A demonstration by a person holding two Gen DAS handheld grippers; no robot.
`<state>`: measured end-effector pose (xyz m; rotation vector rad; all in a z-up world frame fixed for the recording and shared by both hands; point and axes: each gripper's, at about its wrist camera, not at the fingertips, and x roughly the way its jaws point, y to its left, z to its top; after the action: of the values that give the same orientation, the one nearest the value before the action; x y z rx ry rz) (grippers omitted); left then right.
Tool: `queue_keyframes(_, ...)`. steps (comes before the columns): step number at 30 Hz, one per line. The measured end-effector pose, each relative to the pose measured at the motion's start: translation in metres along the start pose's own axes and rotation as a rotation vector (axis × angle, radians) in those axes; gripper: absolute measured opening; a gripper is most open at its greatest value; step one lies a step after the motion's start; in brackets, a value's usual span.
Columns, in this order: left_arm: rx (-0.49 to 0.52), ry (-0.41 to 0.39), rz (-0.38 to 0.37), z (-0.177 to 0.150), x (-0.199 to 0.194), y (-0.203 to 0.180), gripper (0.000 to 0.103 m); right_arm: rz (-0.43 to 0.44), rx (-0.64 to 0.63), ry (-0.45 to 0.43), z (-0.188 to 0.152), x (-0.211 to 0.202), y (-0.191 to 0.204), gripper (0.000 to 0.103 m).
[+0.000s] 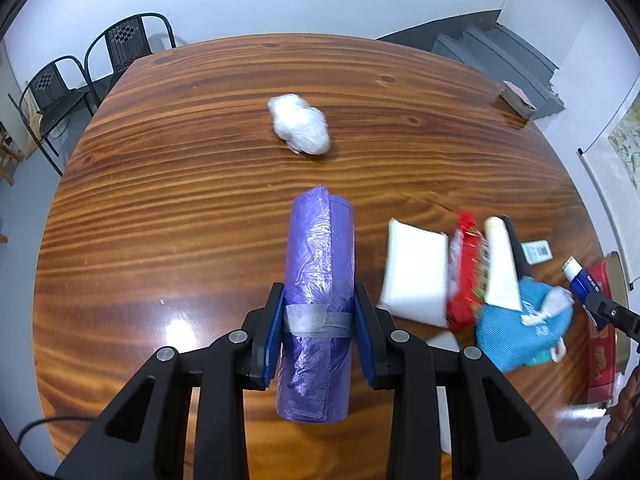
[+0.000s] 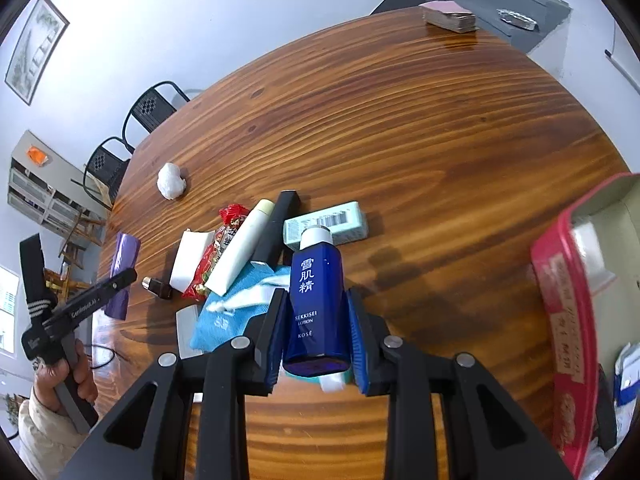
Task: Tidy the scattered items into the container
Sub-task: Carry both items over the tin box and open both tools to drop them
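My left gripper (image 1: pixel 319 304) is shut on a purple roll of plastic bags (image 1: pixel 318 280) bound with grey tape, held above the wooden table (image 1: pixel 180 200). My right gripper (image 2: pixel 316 312) is shut on a blue lotion bottle (image 2: pixel 318 296) with a white cap, held above the table. The red container (image 2: pixel 560 300) stands open at the right. A pile lies between them: white pack (image 1: pixel 416 272), red snack packet (image 1: pixel 464 272), cream tube (image 1: pixel 500 264), blue cloth pouch (image 1: pixel 520 328), black stick (image 2: pixel 276 228), mint box (image 2: pixel 332 224), small brown bottle (image 2: pixel 158 286). A white plastic wad (image 1: pixel 300 124) lies apart.
A stack of cards (image 2: pixel 448 16) sits at the table's far corner. Black chairs (image 1: pixel 80 68) stand beyond the far left edge. A grey stair (image 1: pixel 500 56) is behind the table. A white card (image 2: pixel 188 332) lies near the pouch.
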<state>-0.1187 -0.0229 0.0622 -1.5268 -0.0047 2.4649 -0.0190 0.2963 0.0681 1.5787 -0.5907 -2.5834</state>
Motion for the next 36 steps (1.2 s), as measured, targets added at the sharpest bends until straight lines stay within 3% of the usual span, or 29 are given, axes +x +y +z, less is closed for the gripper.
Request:
queue_keyframes(17,0.108,-0.027,-0.026,-0.037,-0.055,-0.102,0.035,-0.043,0.038,-0.087,-0.040,-0.067,-0.066,0.032)
queue_keyframes(36,0.246,-0.033,-0.106,-0.081,-0.080,-0.230,0.035,-0.120,0.104,-0.166,-0.076,-0.134,-0.153,0.032)
